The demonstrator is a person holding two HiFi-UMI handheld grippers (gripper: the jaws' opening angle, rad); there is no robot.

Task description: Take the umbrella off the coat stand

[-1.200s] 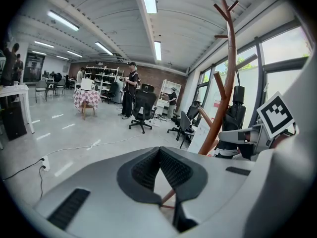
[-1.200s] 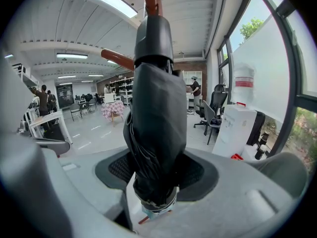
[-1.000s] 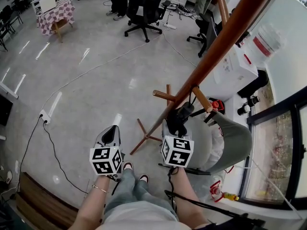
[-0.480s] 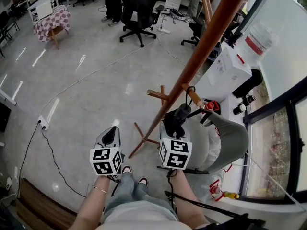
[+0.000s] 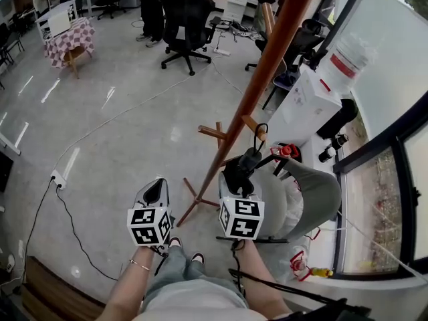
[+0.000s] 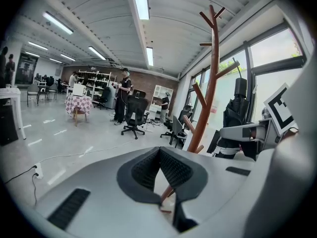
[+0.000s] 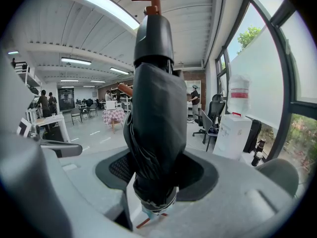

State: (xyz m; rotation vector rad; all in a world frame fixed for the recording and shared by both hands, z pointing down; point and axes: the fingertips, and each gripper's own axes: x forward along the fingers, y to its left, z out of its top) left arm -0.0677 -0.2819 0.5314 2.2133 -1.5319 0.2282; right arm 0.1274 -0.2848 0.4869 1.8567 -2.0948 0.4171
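Observation:
A folded black umbrella (image 5: pixel 245 164) (image 7: pixel 153 108) stands upright between the jaws of my right gripper (image 5: pixel 238 174) (image 7: pixel 157 171), which is shut on its lower body. Its thin strap loop (image 5: pixel 261 131) reaches up to a short peg (image 5: pixel 249 123) of the brown wooden coat stand (image 5: pixel 269 64). My left gripper (image 5: pixel 155 190) (image 6: pixel 159 150) hangs to the left of the stand's feet, shut with nothing in it. In the left gripper view the coat stand (image 6: pixel 212 83) and the umbrella (image 6: pixel 237 108) show at the right.
A grey curved shell (image 5: pixel 319 194) and a white water dispenser (image 5: pixel 304 102) stand close on the right by the window. Office chairs (image 5: pixel 182 29), a checked-cloth table (image 5: pixel 63 33) and people are farther back. A cable and socket strip (image 5: pixel 59 178) lie on the floor at the left.
Both grippers have risen a little. The umbrella has come up with the right gripper, along the leaning pole, and its strap now sits near the peg's end.

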